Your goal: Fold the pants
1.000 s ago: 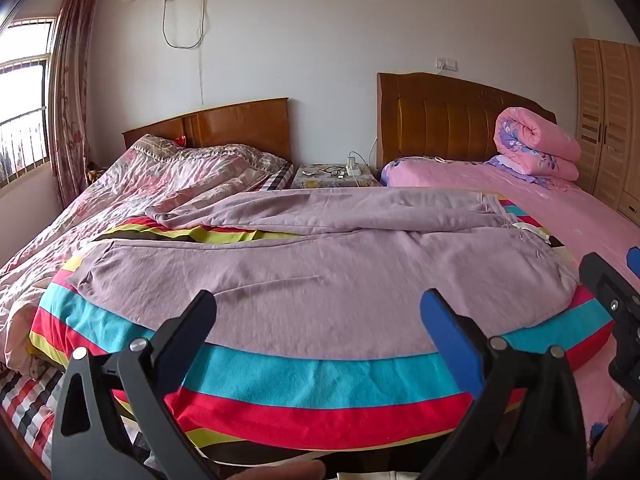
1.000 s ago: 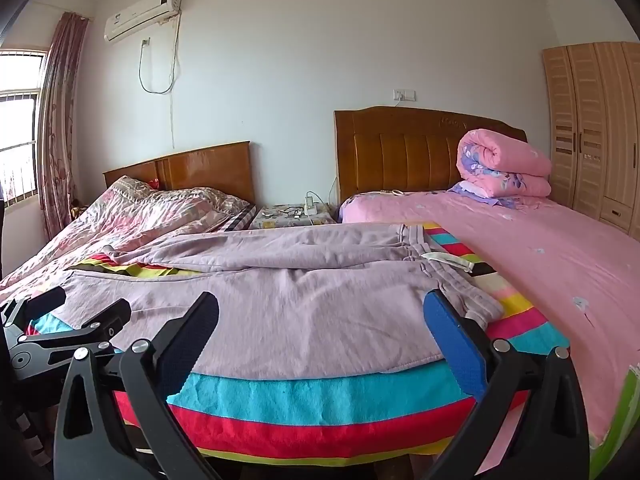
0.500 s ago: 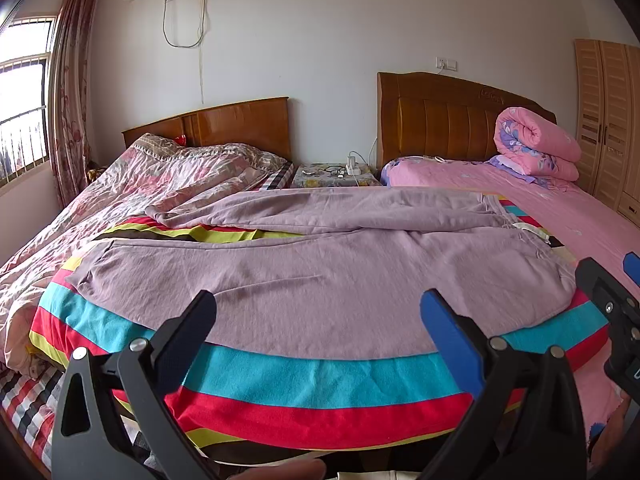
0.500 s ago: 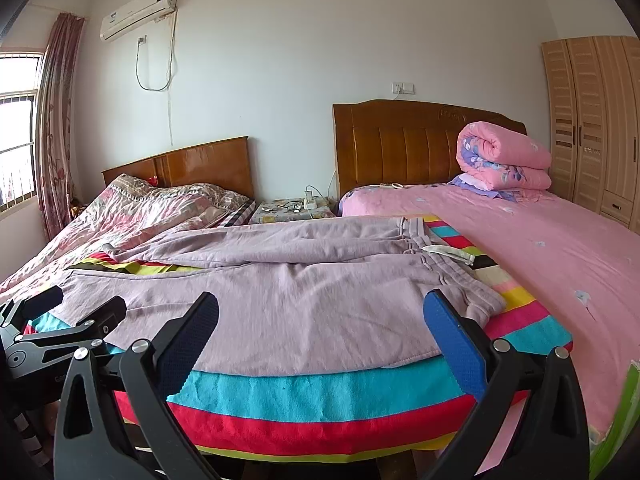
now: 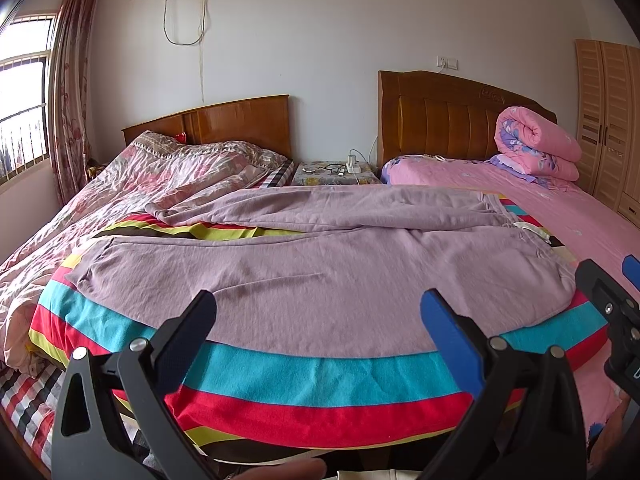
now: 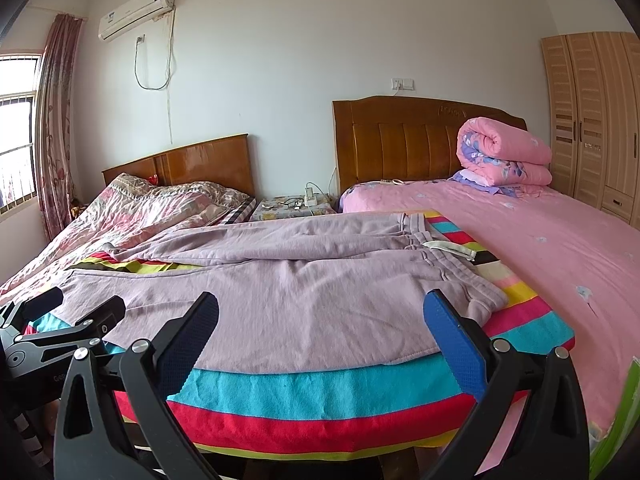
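Lilac sweatpants (image 5: 320, 272) (image 6: 288, 292) lie spread flat across a striped blanket (image 5: 320, 380) (image 6: 320, 392), waistband to the right, legs to the left, with the far leg lying askew. My left gripper (image 5: 318, 316) hovers open just short of the near leg's hem side, nothing between its fingers. My right gripper (image 6: 320, 316) is open too, near the waist end of the pants. Each gripper shows at the edge of the other's view.
The blanket bridges two beds: a floral quilt (image 5: 132, 184) on the left, a pink sheet (image 6: 560, 248) on the right with a rolled pink duvet (image 6: 504, 156). A nightstand (image 5: 336, 172) stands between the headboards. A wardrobe (image 6: 592, 120) is at far right.
The right gripper has drifted slightly forward and upward, so the pants sit a little lower in its view. The left gripper has barely moved. Both stayed open.
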### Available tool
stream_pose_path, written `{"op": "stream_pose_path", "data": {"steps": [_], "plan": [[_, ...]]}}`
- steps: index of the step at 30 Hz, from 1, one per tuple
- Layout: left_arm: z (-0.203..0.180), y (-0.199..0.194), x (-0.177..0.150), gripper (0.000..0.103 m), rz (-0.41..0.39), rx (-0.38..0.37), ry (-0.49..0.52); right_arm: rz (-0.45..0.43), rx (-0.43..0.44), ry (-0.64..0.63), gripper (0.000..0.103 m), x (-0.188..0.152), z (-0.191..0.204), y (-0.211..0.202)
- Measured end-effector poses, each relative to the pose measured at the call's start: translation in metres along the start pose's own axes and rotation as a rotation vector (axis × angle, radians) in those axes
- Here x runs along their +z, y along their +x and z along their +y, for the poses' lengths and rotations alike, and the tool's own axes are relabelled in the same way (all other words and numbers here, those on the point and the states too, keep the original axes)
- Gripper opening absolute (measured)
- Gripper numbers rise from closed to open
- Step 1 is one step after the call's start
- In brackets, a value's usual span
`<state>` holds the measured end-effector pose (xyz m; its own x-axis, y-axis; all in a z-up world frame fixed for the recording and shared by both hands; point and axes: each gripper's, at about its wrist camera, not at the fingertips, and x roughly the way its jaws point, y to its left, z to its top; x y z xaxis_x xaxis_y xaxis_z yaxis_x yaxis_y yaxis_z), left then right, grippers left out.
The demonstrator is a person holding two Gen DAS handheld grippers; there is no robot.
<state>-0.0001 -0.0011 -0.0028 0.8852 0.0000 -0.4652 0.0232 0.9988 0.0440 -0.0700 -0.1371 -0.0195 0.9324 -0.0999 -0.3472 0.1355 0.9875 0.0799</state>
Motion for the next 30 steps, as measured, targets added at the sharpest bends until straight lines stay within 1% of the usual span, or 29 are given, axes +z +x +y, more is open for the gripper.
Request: {"op": "stream_pose_path", "data": {"steps": [30], "plan": [[0.0012,0.0013,-0.0064,0.102,0.01,-0.002,-0.004,0.022,0.005,0.016,0.099,-0.0053,-0.0037,0.0051]]}}
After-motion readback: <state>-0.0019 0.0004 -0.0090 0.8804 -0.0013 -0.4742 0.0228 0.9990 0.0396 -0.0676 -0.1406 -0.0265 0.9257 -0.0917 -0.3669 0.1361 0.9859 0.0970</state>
